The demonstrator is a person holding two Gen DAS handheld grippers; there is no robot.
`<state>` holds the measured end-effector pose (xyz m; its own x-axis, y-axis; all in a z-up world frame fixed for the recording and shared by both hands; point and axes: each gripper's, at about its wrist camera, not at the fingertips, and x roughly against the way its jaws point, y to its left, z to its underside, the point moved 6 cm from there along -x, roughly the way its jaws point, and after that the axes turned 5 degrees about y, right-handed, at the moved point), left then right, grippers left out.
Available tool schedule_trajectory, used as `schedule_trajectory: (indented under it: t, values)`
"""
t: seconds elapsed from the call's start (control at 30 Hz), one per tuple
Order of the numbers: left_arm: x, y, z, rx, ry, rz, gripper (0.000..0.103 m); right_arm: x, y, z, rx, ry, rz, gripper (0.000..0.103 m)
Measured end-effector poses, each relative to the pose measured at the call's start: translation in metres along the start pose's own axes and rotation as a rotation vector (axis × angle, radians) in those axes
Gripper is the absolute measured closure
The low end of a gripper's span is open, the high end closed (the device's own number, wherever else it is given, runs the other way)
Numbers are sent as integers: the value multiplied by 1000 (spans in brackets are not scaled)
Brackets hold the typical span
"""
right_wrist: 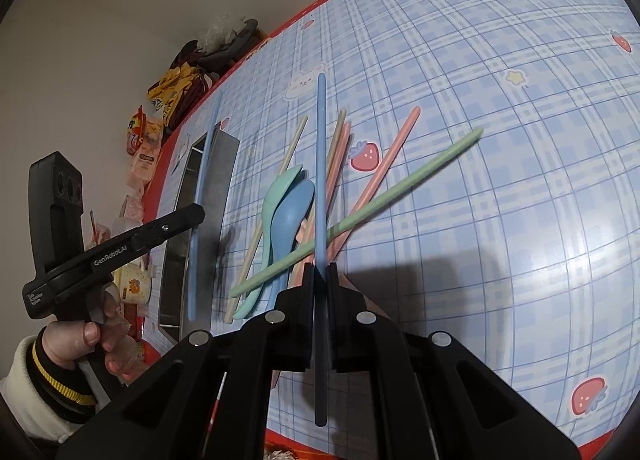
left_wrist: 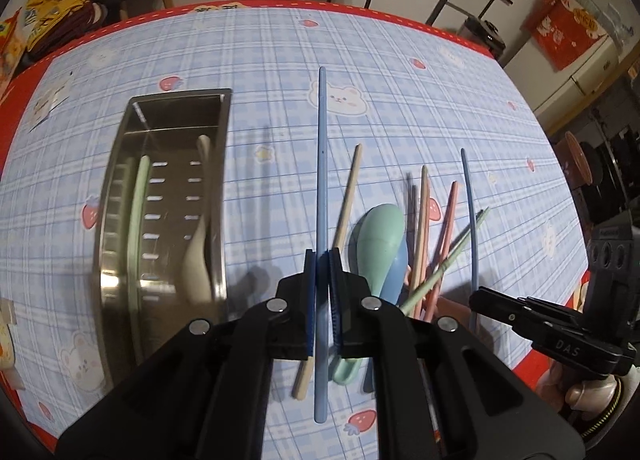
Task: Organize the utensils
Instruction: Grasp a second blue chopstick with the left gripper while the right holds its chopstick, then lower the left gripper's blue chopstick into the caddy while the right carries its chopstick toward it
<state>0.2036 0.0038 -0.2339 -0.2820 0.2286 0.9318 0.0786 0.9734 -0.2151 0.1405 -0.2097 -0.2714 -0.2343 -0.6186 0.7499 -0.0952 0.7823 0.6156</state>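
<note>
Pastel chopsticks (left_wrist: 423, 228) and spoons (left_wrist: 380, 244) heaped on the plaid cloth, steel tray (left_wrist: 120, 188) alongside holding two more.

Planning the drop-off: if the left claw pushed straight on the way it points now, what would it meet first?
Probably bare tablecloth. The left claw, shut on a blue chopstick, points between the steel tray and the utensil pile. Depth is unclear.

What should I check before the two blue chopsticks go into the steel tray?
1. Left gripper shut on blue chopstick: ok.
2. Right gripper shut on second blue chopstick: ok.
3. Both chopsticks gripped away from their tips: ok.
4. Steel tray has free room: ok; only a green piece and a cream piece lie inside.
5. Held chopsticks clear of the utensil pile: cannot tell.
</note>
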Motion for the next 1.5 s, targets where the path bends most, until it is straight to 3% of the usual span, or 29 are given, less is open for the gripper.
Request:
schedule_trajectory:
  t: [0.33,0.77,1.2,1.5]
  values:
    - [31,10,33,53,-37,43,93,14,7,4,16,-19,3,97]
    - [60,56,69,142,-78,66,93,21,22,11,25,-29,54,97]
    - [83,100,65,133,-124,77,93,1,90,-5,17,-5,44,97]
    - [65,123,52,143,-94,123,93,-38,147,-11,62,28,65,97]
